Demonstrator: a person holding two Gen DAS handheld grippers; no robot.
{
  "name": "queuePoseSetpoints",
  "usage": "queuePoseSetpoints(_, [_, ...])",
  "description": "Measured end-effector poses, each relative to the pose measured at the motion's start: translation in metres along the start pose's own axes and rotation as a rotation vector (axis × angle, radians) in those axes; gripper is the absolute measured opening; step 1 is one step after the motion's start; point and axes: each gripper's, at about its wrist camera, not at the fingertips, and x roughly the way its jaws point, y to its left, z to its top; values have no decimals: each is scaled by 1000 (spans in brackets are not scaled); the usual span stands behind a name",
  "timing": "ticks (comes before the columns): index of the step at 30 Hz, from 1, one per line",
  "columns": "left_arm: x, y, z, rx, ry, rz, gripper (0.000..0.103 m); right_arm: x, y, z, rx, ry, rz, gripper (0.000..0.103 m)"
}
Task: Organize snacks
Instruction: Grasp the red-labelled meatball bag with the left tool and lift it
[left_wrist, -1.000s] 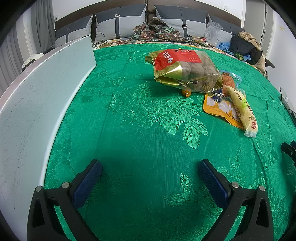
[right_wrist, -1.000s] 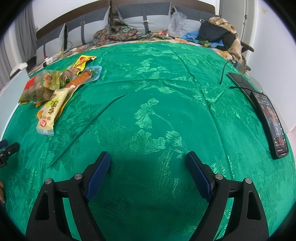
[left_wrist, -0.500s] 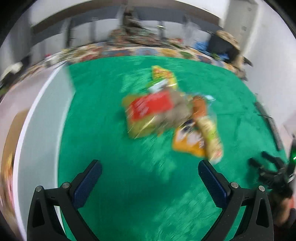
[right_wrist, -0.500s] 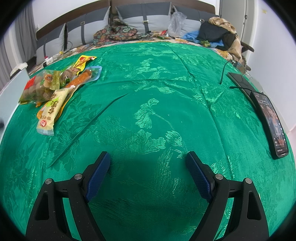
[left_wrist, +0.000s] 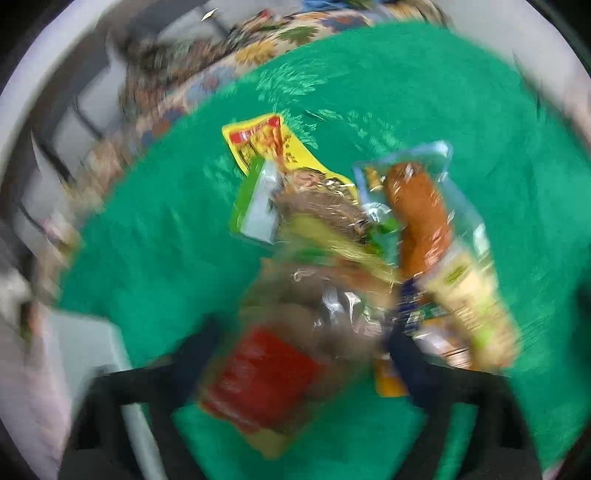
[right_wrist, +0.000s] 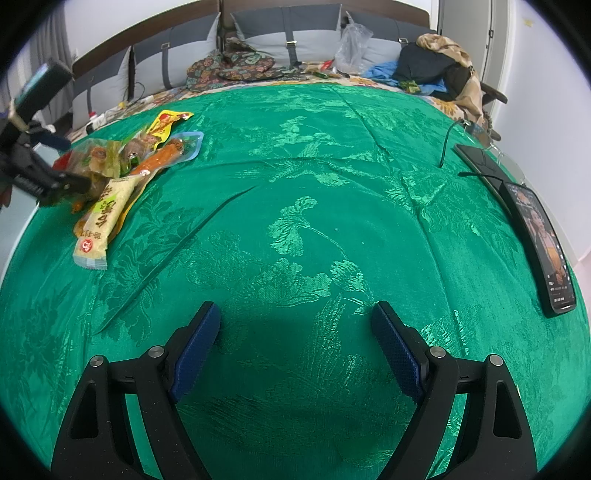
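The left gripper, earlier hanging back over bare green cloth, now sits at the snack pile, its spread fingers flanking the red-labelled clear bag of brown snacks; its view is blurred.

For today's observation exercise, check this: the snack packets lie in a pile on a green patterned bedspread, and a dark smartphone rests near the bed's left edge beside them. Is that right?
Not quite. The right wrist view shows the dark smartphone near the right edge of the green patterned bedspread, far from the snack packets, which do lie piled at the left.
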Motion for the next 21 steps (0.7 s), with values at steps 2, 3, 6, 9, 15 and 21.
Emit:
queuePoseSetpoints(2, [-11, 17, -8, -134, -37, -61, 61, 0, 0, 0, 0, 0, 0, 87])
queuePoseSetpoints(3, [-21, 29, -19, -218, -62, -99, 60, 0, 0, 0, 0, 0, 0, 87])
queuePoseSetpoints(6, [-47, 47, -54, -393, -116, -150, 60, 0, 0, 0, 0, 0, 0, 87])
queuePoseSetpoints(9, [-69, 56, -106, -556, -124, -190, 60, 0, 0, 0, 0, 0, -1, 87])
queuePoseSetpoints(15, [-65, 28, -194, -661, -133, -136, 70, 0, 0, 0, 0, 0, -1, 87])
queuePoseSetpoints(21, [-45, -1, -203, -538, -202, 52, 100, 0, 0, 0, 0, 0, -1, 87])
